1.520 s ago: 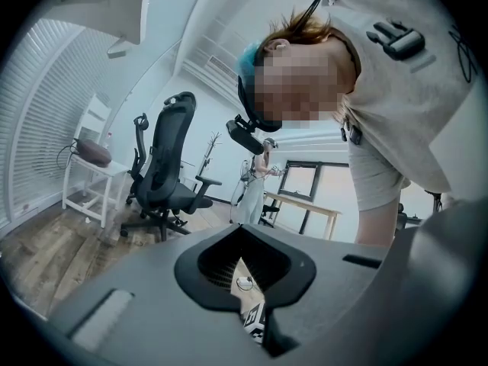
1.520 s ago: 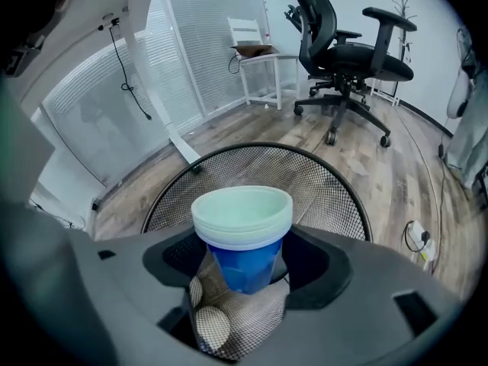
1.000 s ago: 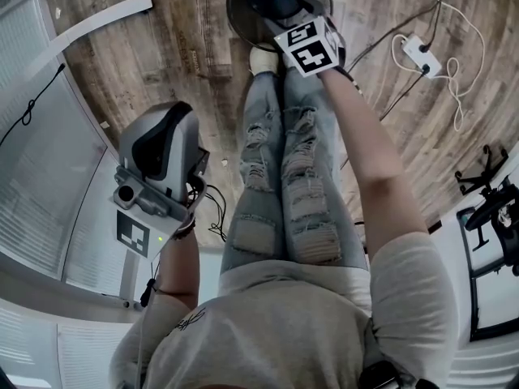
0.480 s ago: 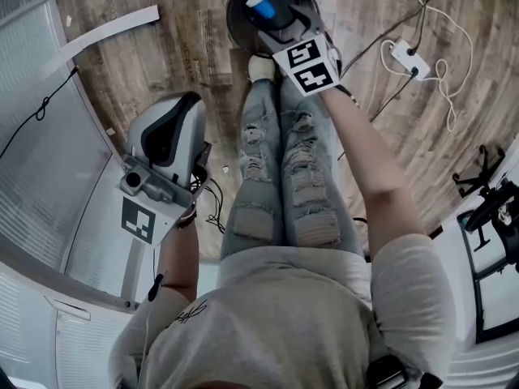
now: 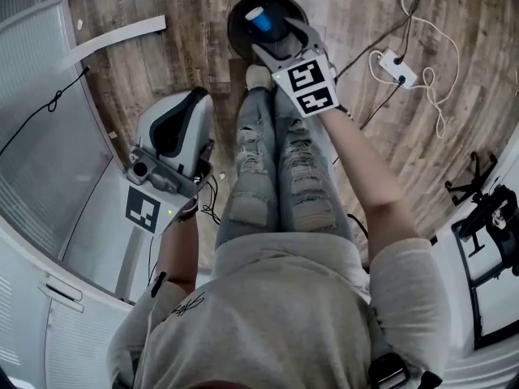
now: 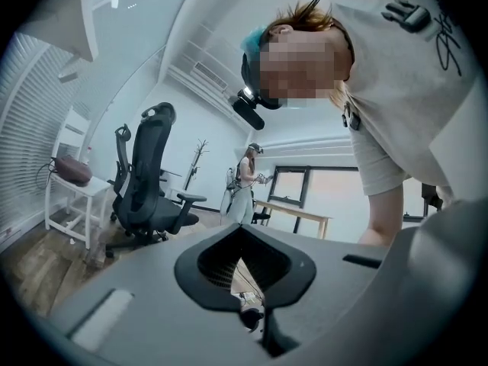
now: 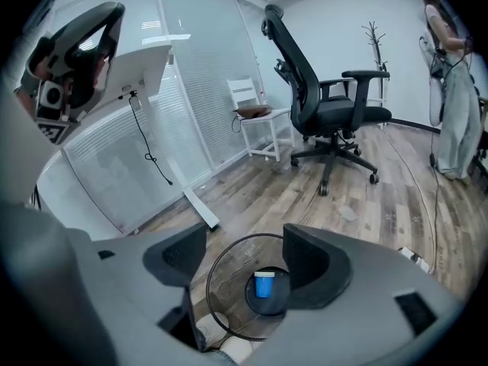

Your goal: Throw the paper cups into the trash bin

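Note:
A round black wire trash bin (image 5: 240, 13) stands on the wood floor just past the person's feet. A blue paper cup (image 5: 258, 19) stands upright on its bottom, also seen as the blue cup (image 7: 264, 284) inside the bin's rim (image 7: 216, 264). My right gripper (image 5: 285, 43) hangs over the bin, open, with nothing between its jaws (image 7: 244, 261). My left gripper (image 5: 172, 140) is held beside the left thigh, away from the bin; it points upward toward the person's upper body, with its jaws (image 6: 252, 311) shut and empty.
The person's legs in torn jeans (image 5: 276, 168) and a light shoe (image 5: 258, 77) are next to the bin. A power strip with cables (image 5: 395, 65) lies to the right. A white desk foot (image 5: 113, 39) and glass partition are left. A black office chair (image 7: 328, 105) stands beyond.
The blue cup, earlier close under the right gripper's jaws, now stands apart from them on the bin's bottom. The left gripper has shifted slightly toward the legs.

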